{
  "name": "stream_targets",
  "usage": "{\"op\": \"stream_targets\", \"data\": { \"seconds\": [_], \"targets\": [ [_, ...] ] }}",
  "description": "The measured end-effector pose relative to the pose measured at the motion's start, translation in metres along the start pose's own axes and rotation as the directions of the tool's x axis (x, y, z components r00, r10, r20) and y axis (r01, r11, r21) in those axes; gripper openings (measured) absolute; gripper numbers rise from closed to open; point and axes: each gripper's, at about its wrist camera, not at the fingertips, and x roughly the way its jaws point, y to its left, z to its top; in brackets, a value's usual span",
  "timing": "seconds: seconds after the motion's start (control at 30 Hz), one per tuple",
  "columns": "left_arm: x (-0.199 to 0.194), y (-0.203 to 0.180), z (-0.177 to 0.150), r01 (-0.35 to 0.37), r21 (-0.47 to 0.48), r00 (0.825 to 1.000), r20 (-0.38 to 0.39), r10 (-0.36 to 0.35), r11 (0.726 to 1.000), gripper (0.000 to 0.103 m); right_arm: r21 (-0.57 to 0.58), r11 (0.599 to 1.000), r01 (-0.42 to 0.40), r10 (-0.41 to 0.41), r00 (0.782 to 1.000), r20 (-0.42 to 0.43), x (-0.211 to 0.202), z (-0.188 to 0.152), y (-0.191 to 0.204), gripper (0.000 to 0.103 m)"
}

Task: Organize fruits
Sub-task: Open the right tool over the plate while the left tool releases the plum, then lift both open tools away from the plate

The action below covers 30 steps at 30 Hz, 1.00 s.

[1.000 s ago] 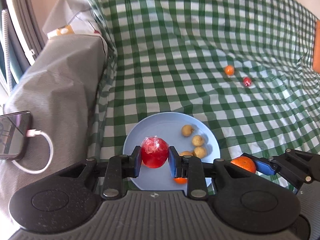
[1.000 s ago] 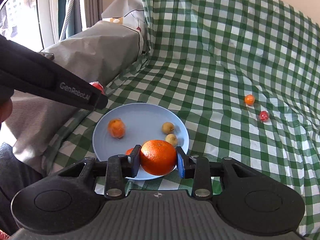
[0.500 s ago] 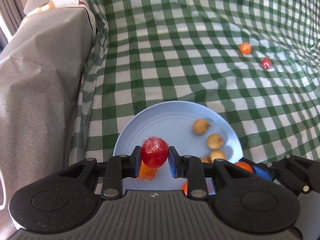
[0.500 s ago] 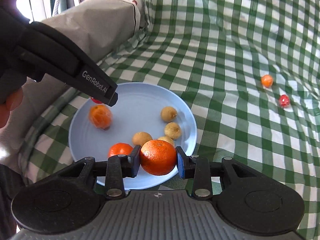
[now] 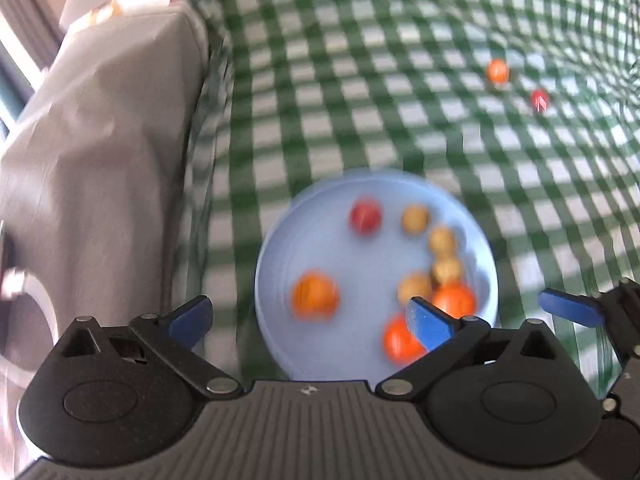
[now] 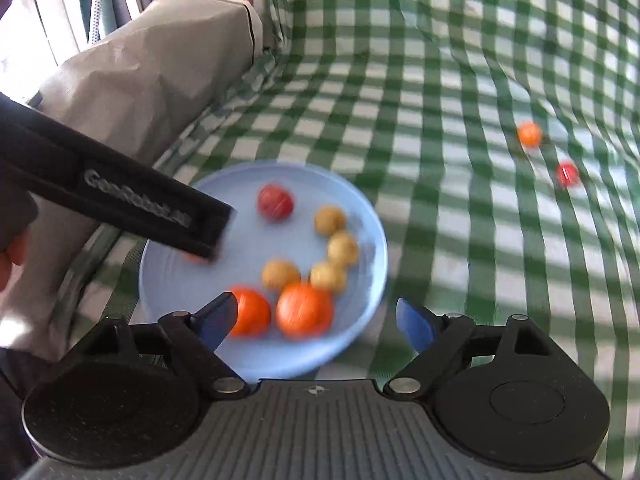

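A light blue plate (image 5: 280, 280) (image 6: 168, 280) lies on the green checked cloth. On it are a red fruit (image 5: 365, 216) (image 6: 275, 202), several small tan fruits (image 5: 440, 242) (image 6: 342, 249), and three orange fruits, one at the near rim (image 5: 454, 300) (image 6: 305, 309). My left gripper (image 5: 308, 320) is open and empty above the plate's near edge. My right gripper (image 6: 316, 322) is open and empty just over the plate's near rim. A small orange fruit (image 5: 497, 71) (image 6: 529, 134) and a small red fruit (image 5: 539, 100) (image 6: 567, 173) lie on the cloth, far right.
A grey covered block (image 5: 100, 152) (image 6: 160, 64) rises left of the plate. The left gripper's body (image 6: 120, 200) crosses the right wrist view over the plate's left side. The right gripper's blue fingertip (image 5: 568, 311) shows at the right of the left wrist view.
Both grippers have opened. The red fruit left the left gripper and the orange left the right gripper; both now rest on the plate. The views are blurred by motion.
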Motion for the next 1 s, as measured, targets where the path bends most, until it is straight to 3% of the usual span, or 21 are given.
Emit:
{"op": "stream_targets", "data": {
  "seconds": [0.1,0.23,0.47,1.0],
  "targets": [
    [-0.016,0.005,-0.022,-0.011,-0.046,0.999,-0.047,0.008,0.999,0.103,0.023,1.0,-0.015,0.015,1.0,-0.023,-0.023,-0.019,0.004,0.09],
    [-0.045,0.009,-0.051,-0.011,-0.078,0.999,-0.044,0.008,0.997,0.103,0.048,0.999,-0.016,0.016,1.0,-0.008,-0.057,-0.041,0.014,0.09],
    [-0.096,0.003,-0.097,-0.044,-0.106,0.998,0.032,0.047,0.993,0.103,-0.026,0.999,0.027,-0.023,0.987,0.157,-0.119,-0.055,0.032,0.097],
    [-0.149,-0.002,-0.128,-0.086,-0.11,0.985,0.138,0.101,0.99,0.103,-0.004,0.997,0.082,-0.077,0.951,0.299,-0.188,-0.077,0.04,0.098]
  ]
}}
